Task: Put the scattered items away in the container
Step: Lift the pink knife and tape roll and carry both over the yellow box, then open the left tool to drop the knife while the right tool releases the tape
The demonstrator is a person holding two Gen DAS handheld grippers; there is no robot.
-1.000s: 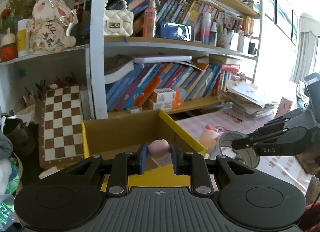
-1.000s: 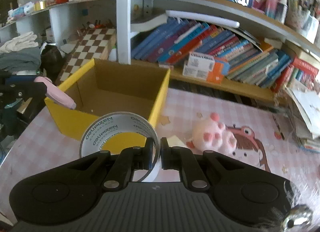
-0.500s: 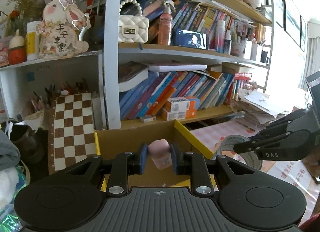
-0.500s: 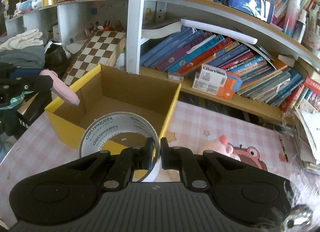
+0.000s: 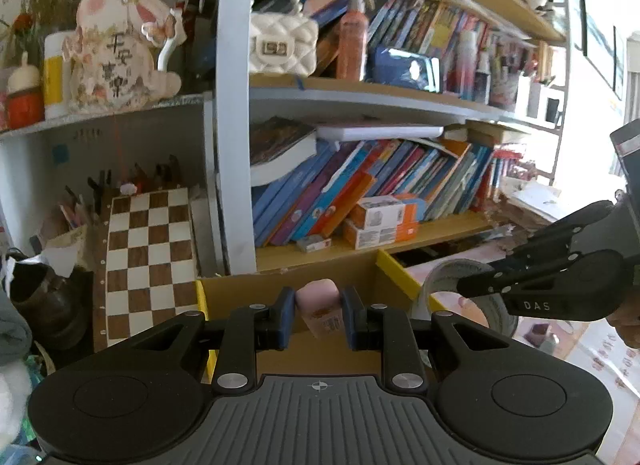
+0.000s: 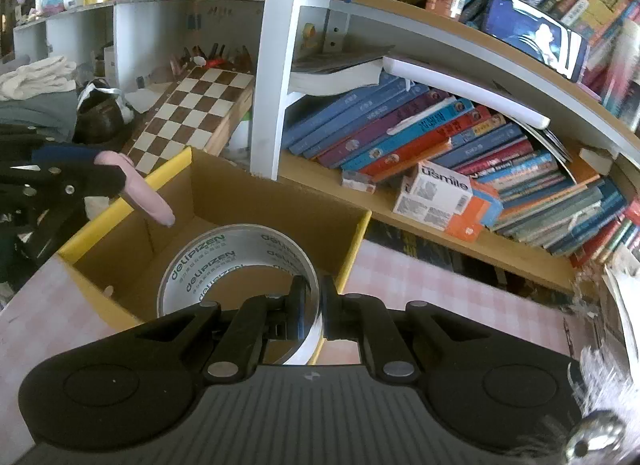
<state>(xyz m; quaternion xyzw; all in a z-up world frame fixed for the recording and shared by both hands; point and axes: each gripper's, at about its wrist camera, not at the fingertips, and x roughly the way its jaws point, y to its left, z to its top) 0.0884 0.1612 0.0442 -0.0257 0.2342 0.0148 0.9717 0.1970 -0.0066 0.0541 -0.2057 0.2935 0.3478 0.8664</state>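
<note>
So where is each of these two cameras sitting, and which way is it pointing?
Left wrist: rides on the left gripper, looking along its fingers at the bookshelf; its jaws pinch a pink tube, and the right gripper shows at right.
Right wrist: rides on the right gripper, looking down into the yellow box; it clamps a tape roll, and the left gripper shows at left.
Shared: box, tube, tape, chessboard, bookshelf.

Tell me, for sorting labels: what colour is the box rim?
Yellow rim on the brown box, clearest in the right wrist view.
</note>
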